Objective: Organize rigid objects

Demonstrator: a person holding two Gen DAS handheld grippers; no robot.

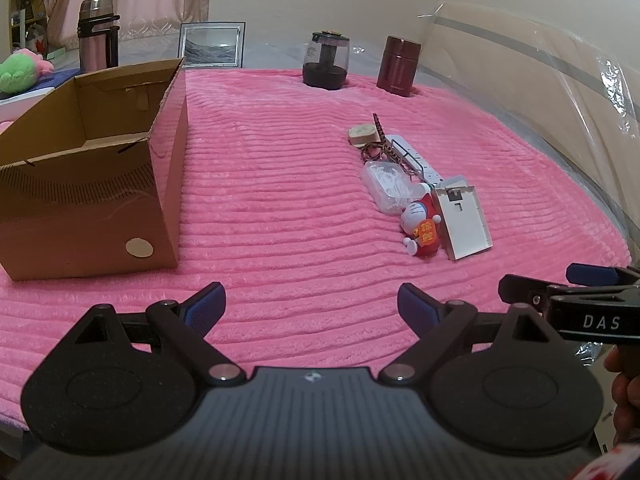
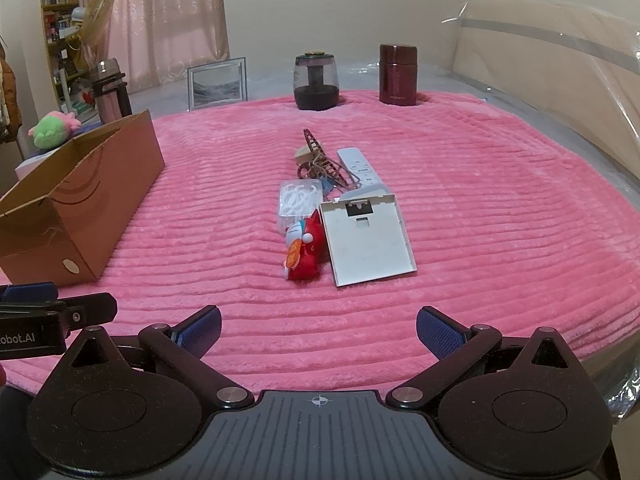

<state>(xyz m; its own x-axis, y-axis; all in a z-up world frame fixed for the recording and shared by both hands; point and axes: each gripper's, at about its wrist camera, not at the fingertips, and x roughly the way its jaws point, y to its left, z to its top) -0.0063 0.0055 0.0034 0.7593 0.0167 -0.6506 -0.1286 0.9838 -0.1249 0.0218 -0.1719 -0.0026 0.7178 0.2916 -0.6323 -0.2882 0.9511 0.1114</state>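
A row of small objects lies on the pink blanket: a white flat panel [image 2: 368, 238] [image 1: 464, 220], a red and blue cat figurine [image 2: 304, 250] [image 1: 422, 230], a clear box of white bits [image 2: 298, 202] [image 1: 386, 186], a white remote [image 2: 360, 170] [image 1: 414, 158], a wooden hair clip [image 2: 320, 156] and a round wooden piece [image 1: 362, 134]. An open cardboard box [image 1: 92, 184] [image 2: 76, 204] stands at the left. My left gripper [image 1: 311, 308] is open and empty near the front edge. My right gripper [image 2: 319, 330] is open and empty, in front of the panel.
At the back stand a dark glass jar [image 2: 316, 82], a maroon canister [image 2: 398, 74], a picture frame [image 2: 218, 84] and a pink thermos [image 1: 96, 34]. A plastic-wrapped surface [image 2: 560, 68] rises at the right. A green plush [image 2: 50, 130] lies beyond the box.
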